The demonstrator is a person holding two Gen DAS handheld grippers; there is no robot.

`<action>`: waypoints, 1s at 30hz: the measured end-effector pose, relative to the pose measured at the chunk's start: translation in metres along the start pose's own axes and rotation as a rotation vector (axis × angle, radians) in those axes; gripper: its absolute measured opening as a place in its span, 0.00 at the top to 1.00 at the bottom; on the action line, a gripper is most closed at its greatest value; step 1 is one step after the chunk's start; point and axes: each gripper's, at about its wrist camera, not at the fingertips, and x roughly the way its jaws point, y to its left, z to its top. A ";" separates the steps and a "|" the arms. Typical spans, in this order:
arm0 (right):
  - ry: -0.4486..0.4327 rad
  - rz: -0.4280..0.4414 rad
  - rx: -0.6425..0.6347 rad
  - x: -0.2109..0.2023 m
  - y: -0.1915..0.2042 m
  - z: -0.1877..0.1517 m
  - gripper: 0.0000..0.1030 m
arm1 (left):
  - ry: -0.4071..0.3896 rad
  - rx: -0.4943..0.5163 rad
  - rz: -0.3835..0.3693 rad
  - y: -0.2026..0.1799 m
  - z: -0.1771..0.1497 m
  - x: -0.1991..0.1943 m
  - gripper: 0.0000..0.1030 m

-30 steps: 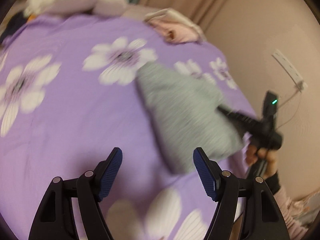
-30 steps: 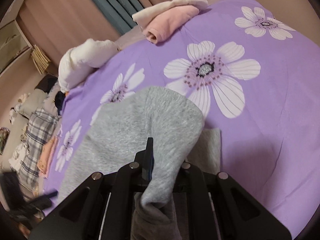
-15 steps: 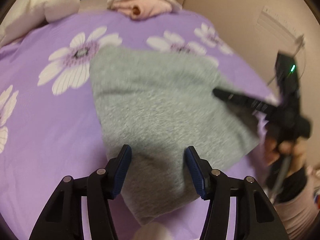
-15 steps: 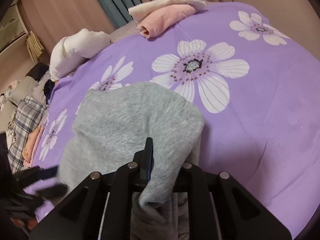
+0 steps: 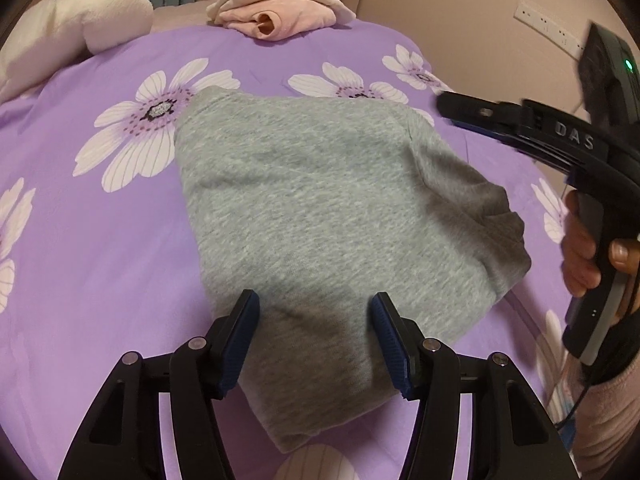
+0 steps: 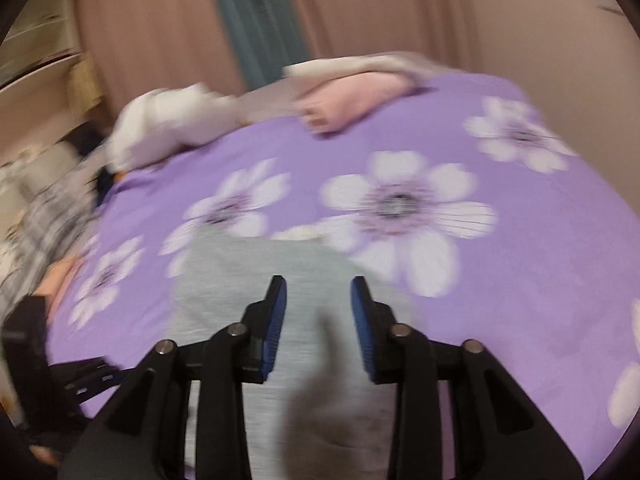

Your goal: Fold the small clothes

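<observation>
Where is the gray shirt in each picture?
Left wrist view: the gray shirt fills the middle, folded on the purple bedspread.
Right wrist view: the gray shirt lies low in the middle, blurred.
Shared landmark: the pink folded clothes at the bed's far edge.

Grey garment (image 5: 328,216) is shown on purple bedspread (image 5: 100,248) patterned with white flowers; pink folded cloth (image 5: 280,24) is seen behind.
</observation>
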 end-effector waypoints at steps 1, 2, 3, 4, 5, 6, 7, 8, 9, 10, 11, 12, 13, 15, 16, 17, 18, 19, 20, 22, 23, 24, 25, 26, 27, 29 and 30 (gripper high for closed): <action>0.025 0.023 -0.004 0.010 0.005 0.002 0.84 | -0.002 0.000 -0.003 0.000 0.000 0.000 0.45; 0.055 0.022 -0.010 0.023 0.008 0.005 0.84 | -0.004 0.000 -0.006 0.001 -0.001 -0.001 0.45; 0.073 0.012 -0.007 0.031 0.010 0.005 0.83 | -0.006 -0.002 -0.010 0.001 -0.001 -0.001 0.45; 0.108 -0.008 0.009 0.046 0.009 0.005 0.83 | -0.007 -0.004 -0.012 0.002 -0.001 -0.001 0.45; 0.165 -0.037 0.045 0.065 0.003 0.005 0.84 | -0.008 -0.006 -0.017 0.002 -0.002 -0.002 0.45; 0.191 -0.053 0.064 0.073 0.001 0.004 0.86 | -0.010 -0.009 -0.022 0.002 -0.002 -0.002 0.45; 0.235 -0.071 0.090 0.087 -0.005 0.000 0.89 | -0.012 -0.011 -0.028 0.003 -0.002 -0.002 0.45; 0.268 -0.078 0.110 0.097 -0.010 -0.003 0.91 | -0.013 -0.014 -0.032 0.003 -0.002 -0.002 0.45; 0.269 -0.085 0.110 0.099 -0.009 -0.005 0.97 | -0.014 -0.015 -0.036 0.004 -0.001 -0.002 0.45; 0.260 -0.094 0.096 0.096 -0.008 -0.006 0.99 | -0.015 -0.016 -0.037 0.004 -0.001 -0.002 0.45; 0.254 -0.094 0.088 0.093 -0.006 -0.007 0.99 | -0.015 -0.016 -0.039 0.004 -0.001 -0.002 0.45; 0.254 -0.093 0.090 0.090 -0.006 -0.007 0.99 | -0.016 -0.018 -0.039 0.003 -0.001 -0.002 0.45; 0.251 -0.090 0.095 0.087 -0.007 -0.008 0.99 | -0.016 -0.020 -0.040 0.004 -0.001 -0.002 0.45; 0.221 -0.087 0.084 0.074 -0.004 -0.008 0.96 | -0.017 -0.028 -0.042 0.005 -0.001 -0.002 0.45; 0.189 -0.095 0.054 0.062 0.000 -0.009 0.89 | -0.017 -0.032 -0.045 0.006 -0.001 -0.002 0.45; 0.167 -0.108 0.028 0.053 0.004 -0.011 0.88 | -0.017 -0.037 -0.050 0.007 -0.001 -0.002 0.45; 0.147 -0.106 0.005 0.042 0.008 -0.013 0.88 | -0.016 -0.044 -0.057 0.008 0.000 -0.002 0.45; 0.131 -0.085 -0.009 0.032 0.010 -0.015 0.88 | -0.016 -0.052 -0.063 0.010 0.000 -0.003 0.45; 0.122 -0.074 -0.018 0.024 0.011 -0.018 0.88 | -0.016 -0.059 -0.067 0.011 0.000 -0.003 0.45; 0.106 -0.087 -0.064 0.005 0.018 -0.027 0.88 | -0.016 -0.067 -0.073 0.012 0.001 -0.003 0.45; 0.099 -0.098 -0.091 -0.003 0.021 -0.033 0.88 | -0.017 -0.069 -0.074 0.013 0.000 -0.003 0.45; 0.097 -0.098 -0.106 -0.008 0.023 -0.039 0.88 | -0.018 -0.070 -0.074 0.013 0.000 -0.003 0.45; 0.101 -0.091 -0.115 -0.013 0.024 -0.045 0.88 | -0.018 -0.069 -0.072 0.012 0.000 -0.003 0.45; 0.112 -0.088 -0.122 -0.016 0.023 -0.054 0.88 | -0.018 -0.068 -0.070 0.012 0.000 -0.003 0.45; 0.121 -0.097 -0.125 -0.015 0.021 -0.058 0.89 | -0.019 -0.068 -0.068 0.012 0.000 -0.003 0.45; 0.156 -0.166 -0.130 -0.010 0.013 -0.077 0.93 | -0.020 -0.067 -0.069 0.011 -0.001 -0.003 0.45; 0.161 -0.168 -0.124 -0.008 0.009 -0.081 0.93 | -0.021 -0.065 -0.069 0.011 -0.001 -0.003 0.45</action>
